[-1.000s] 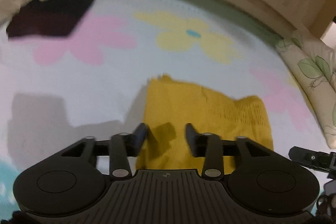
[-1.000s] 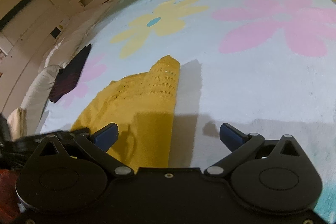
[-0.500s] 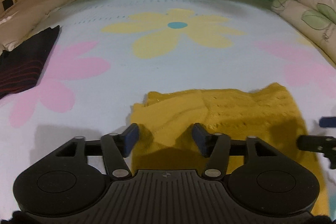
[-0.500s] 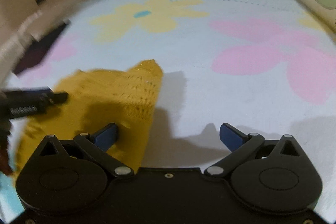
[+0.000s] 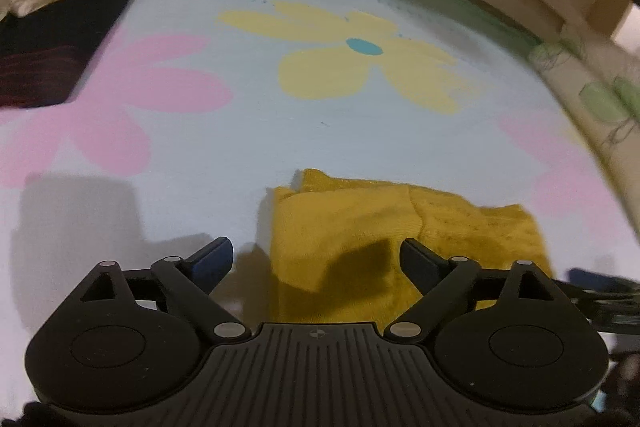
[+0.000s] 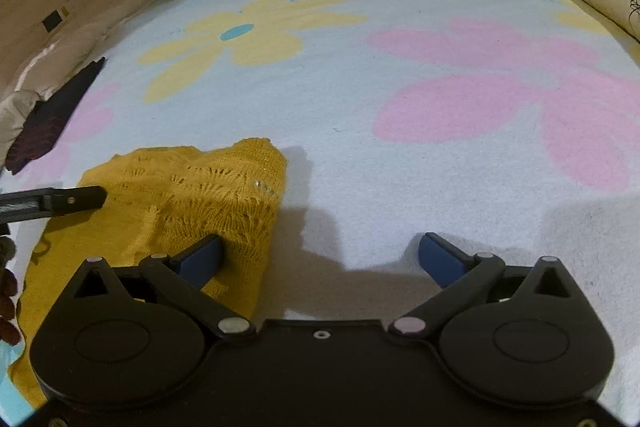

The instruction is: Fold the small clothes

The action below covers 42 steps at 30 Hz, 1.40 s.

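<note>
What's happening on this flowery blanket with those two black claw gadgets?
A person holds two hand-held grippers over a yellow knitted garment lying on the flower-print blanket. The left gripper has just been opening its jaws, with nothing clamped. The right gripper also stands open at the garment's edge. A dark garment lies aside.

The near part of the yellow knit is hidden behind the left gripper body, and in the right wrist view its near left part goes behind the right gripper body. The dark cloth far left is cut off by the frame edge. The leaf-print pillow at far right is blurred. A hand is cropped at the left edge.
</note>
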{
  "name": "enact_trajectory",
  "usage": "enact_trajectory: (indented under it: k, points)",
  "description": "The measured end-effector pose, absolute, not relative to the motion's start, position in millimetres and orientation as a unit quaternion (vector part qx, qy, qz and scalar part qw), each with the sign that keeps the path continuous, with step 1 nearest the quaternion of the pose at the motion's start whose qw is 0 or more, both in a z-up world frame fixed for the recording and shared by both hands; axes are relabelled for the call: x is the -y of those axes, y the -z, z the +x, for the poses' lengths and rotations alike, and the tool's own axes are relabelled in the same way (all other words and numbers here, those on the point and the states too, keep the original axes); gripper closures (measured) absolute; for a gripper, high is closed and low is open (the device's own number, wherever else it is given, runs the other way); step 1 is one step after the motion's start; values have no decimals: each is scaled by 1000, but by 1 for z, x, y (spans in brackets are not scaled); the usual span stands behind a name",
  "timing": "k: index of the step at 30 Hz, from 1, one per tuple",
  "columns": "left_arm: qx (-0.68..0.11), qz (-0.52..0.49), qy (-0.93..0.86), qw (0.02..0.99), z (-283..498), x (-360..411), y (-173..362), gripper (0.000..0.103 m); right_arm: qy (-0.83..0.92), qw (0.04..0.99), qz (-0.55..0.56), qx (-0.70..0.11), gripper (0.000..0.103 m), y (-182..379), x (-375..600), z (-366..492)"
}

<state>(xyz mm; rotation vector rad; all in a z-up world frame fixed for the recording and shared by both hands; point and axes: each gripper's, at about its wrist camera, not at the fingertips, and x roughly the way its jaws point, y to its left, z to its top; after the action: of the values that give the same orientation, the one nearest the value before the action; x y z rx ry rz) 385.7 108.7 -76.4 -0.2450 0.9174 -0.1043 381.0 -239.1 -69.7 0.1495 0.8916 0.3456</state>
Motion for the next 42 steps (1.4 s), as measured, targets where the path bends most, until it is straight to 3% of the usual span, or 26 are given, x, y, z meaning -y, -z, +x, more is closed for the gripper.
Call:
enact_trajectory:
  k: [7,15,27,32,34,42]
  points:
    - [-444,-115,45,887,332,-129,37,11,-180,882,80,-428,0,68,243,380]
    - [-480,-201,43,853,290,-137,48,10,-201,865,135,-439,0,59,269,376]
    - [-495,-199,70,843,296,-112,71,9,-286,826,236,-425,0,43,264,378]
    - [-503,-210,80,835,303,-109,85,9,-300,814,247,-432,0,54,253,377]
    - [-498,-220,84,835,309,-109,89,1,-304,806,258,-438,0,60,250,380]
    - [-481,-211,130,841,335,-100,97,1,-328,779,295,-445,0,82,241,382]
